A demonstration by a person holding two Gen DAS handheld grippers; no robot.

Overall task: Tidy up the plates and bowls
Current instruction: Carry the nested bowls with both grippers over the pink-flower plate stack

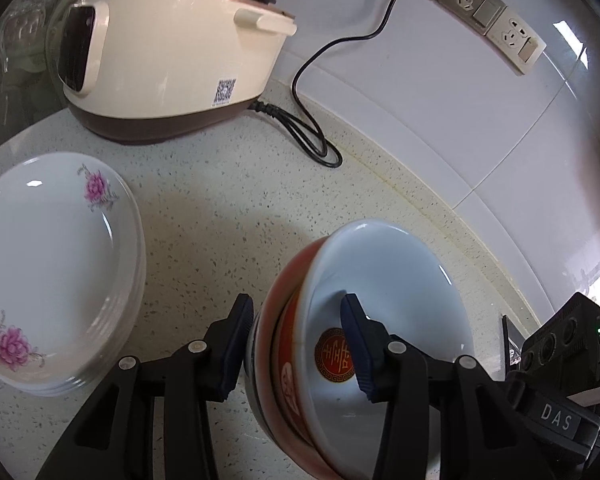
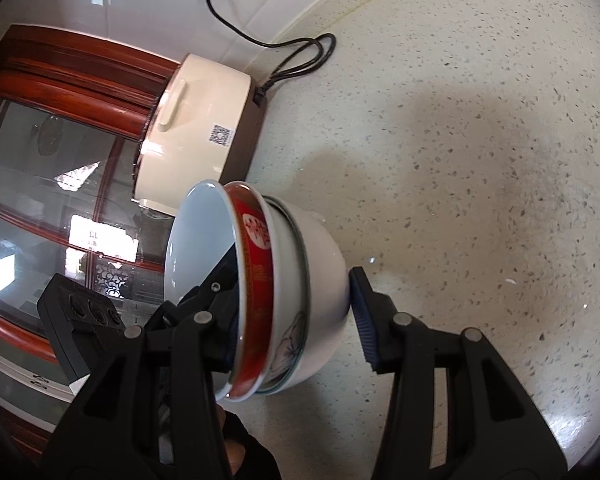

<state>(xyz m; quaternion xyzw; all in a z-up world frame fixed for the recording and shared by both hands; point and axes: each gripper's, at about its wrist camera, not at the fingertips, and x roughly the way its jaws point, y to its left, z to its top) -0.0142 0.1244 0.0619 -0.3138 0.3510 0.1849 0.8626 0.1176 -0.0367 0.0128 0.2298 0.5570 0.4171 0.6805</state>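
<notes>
A red-banded bowl (image 1: 384,280) with a pale inside and a red round emblem is nested in a white bowl (image 2: 324,272) with a faint flower print. The stack is tipped on its side just above the speckled counter (image 1: 220,220). My left gripper (image 1: 296,344) is shut on it, one pad inside the red bowl and one against the outer bowl's underside. My right gripper (image 2: 296,320) clamps the same stack from the other side, one finger inside and its blue pad (image 2: 362,320) on the white bowl's base. A stack of white plates (image 1: 52,260) with pink flowers sits to the left.
A cream rice cooker (image 1: 168,68) stands at the back of the counter, its black cord (image 1: 308,120) looping to the wall sockets (image 1: 472,0). A wood-framed glass cabinet (image 2: 60,160) lies past the counter's end. A gloved hand (image 2: 240,452) shows at the bottom of the right wrist view.
</notes>
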